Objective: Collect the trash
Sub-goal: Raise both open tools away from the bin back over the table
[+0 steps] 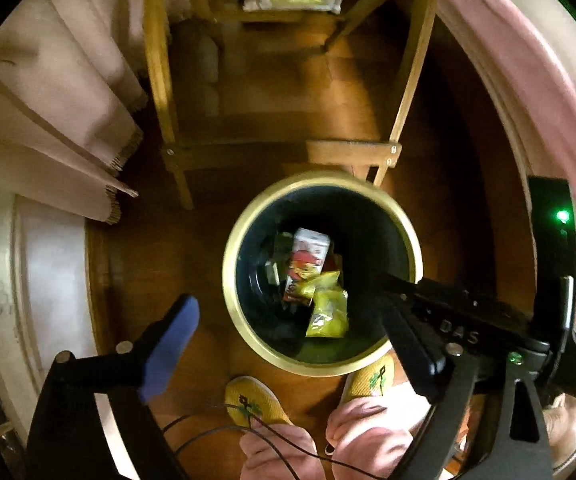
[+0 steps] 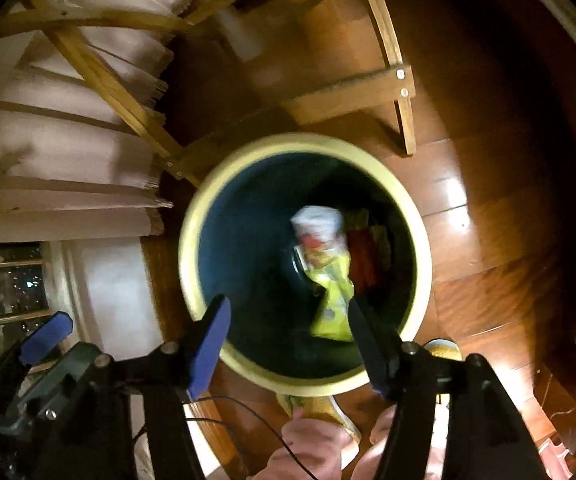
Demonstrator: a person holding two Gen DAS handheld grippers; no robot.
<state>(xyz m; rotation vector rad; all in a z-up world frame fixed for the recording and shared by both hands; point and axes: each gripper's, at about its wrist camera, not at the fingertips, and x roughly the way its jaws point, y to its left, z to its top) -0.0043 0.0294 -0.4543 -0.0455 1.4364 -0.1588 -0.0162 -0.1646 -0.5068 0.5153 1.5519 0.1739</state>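
A round bin with a cream rim [image 1: 247, 344] and dark inside stands on the wooden floor; it also shows in the right wrist view [image 2: 191, 280]. Inside lie a white and red carton [image 1: 308, 260] and a yellow wrapper [image 1: 328, 312], also seen blurred in the right wrist view as the carton [image 2: 320, 228] and the wrapper [image 2: 334, 308]. My left gripper [image 1: 288, 320] is open and empty above the bin. My right gripper [image 2: 288, 332] is open and empty over the bin; it also reaches in from the right in the left wrist view [image 1: 428, 312].
A wooden chair frame [image 1: 279, 152] stands just behind the bin. Pale curtains [image 1: 47, 120] hang at the left. The person's yellow slippers [image 1: 255, 400] and pink trouser legs are at the bin's near side. Thin black cables [image 1: 247, 432] trail below.
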